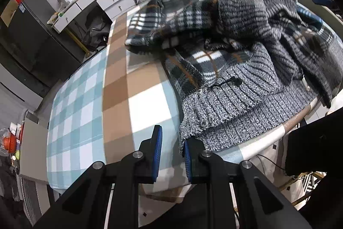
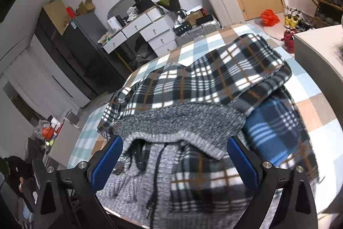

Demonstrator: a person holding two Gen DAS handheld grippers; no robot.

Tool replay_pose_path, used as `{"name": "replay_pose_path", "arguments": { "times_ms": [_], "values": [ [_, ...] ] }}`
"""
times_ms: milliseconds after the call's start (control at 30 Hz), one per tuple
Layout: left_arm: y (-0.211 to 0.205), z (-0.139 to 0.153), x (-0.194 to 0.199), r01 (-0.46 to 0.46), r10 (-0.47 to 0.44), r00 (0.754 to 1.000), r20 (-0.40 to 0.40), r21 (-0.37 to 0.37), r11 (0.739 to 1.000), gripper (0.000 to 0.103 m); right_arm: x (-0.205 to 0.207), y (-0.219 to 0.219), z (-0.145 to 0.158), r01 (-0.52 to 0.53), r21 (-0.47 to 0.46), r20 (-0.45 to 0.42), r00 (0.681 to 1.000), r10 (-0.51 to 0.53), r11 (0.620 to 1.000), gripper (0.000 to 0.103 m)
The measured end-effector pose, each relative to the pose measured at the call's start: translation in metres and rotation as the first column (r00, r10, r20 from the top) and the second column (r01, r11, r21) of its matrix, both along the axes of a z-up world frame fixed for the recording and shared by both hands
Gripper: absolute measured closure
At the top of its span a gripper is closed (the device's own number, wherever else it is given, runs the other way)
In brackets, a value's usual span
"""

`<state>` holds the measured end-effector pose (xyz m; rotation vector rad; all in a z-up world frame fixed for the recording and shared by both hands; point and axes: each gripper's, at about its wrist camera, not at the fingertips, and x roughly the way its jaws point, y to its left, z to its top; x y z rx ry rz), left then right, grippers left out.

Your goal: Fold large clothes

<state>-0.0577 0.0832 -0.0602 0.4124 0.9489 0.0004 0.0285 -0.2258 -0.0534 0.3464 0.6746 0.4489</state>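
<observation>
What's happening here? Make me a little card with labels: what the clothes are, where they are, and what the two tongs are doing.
clothes: plaid jacket with grey knit parts, bunched up, not folded flat
where: on the checked blanket
left tongs: nearly closed at the knit hem; the hem hides one fingertip, so a pinch cannot be told
right tongs: wide open over the jacket, pads not pressing it
behind: white drawers by the wall
</observation>
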Motion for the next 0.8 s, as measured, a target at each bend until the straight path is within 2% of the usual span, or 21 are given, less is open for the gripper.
{"name": "replay_pose_path", "arguments": {
  "times_ms": [133, 200, 267, 333, 433, 500, 533, 633, 700, 800],
  "values": [
    [-0.001, -0.001, -0.002, 0.031, -0.031, 0.999, -0.021, -0.003, 1.000, 0.089, -0.008, -0.028, 0.005, -0.004, 0.030, -0.024, 1.000, 0.005, 1.000, 0.004],
    [-0.003, -0.001, -0.002, 0.051, -0.051, 0.998, -0.022, -0.005, 0.999, 0.089, -0.015, -0.044, 0.008, -0.030, -0.010, -0.033, 0.999, 0.030, 0.999, 0.004],
    [-0.003, 0.002, -0.002, 0.068, -0.068, 0.998, -0.017, -0.007, 0.998, 0.089, -0.024, -0.063, 0.008, -0.036, -0.104, -0.070, 0.997, 0.029, 0.994, 0.004],
    [0.000, 0.008, 0.000, 0.078, -0.078, 0.997, 0.013, -0.032, 0.996, 0.089, -0.029, -0.086, 0.003, -0.025, -0.142, -0.147, 0.989, 0.004, 0.990, 0.004],
    [0.006, 0.015, 0.004, 0.086, -0.085, 0.996, 0.038, -0.050, 0.995, 0.089, -0.027, -0.119, -0.022, 0.006, -0.110, -0.305, 0.952, -0.040, 0.994, 0.001],
    [0.009, 0.015, 0.010, 0.085, -0.083, 0.996, 0.037, -0.060, 0.995, 0.089, -0.023, -0.128, -0.042, 0.001, -0.100, -0.366, 0.930, -0.037, 0.995, 0.001],
    [0.009, 0.015, 0.012, 0.085, -0.083, 0.996, 0.035, -0.059, 0.995, 0.089, -0.020, -0.132, -0.055, -0.018, -0.072, -0.402, 0.916, -0.013, 0.997, 0.001],
    [0.008, 0.015, 0.013, 0.093, -0.092, 0.995, 0.036, -0.046, 0.995, 0.089, -0.016, -0.146, -0.075, -0.008, 0.064, -0.429, 0.903, 0.035, 0.998, 0.003],
    [0.011, 0.015, 0.012, 0.091, -0.090, 0.996, 0.029, -0.054, 0.994, 0.089, -0.017, -0.152, -0.076, -0.012, 0.137, -0.396, 0.916, 0.066, 0.990, 0.004],
    [0.017, 0.016, 0.013, 0.080, -0.079, 0.997, 0.021, -0.073, 0.994, 0.087, -0.013, -0.155, -0.082, -0.039, 0.246, -0.406, 0.903, 0.139, 0.969, 0.004]
  ]
}}
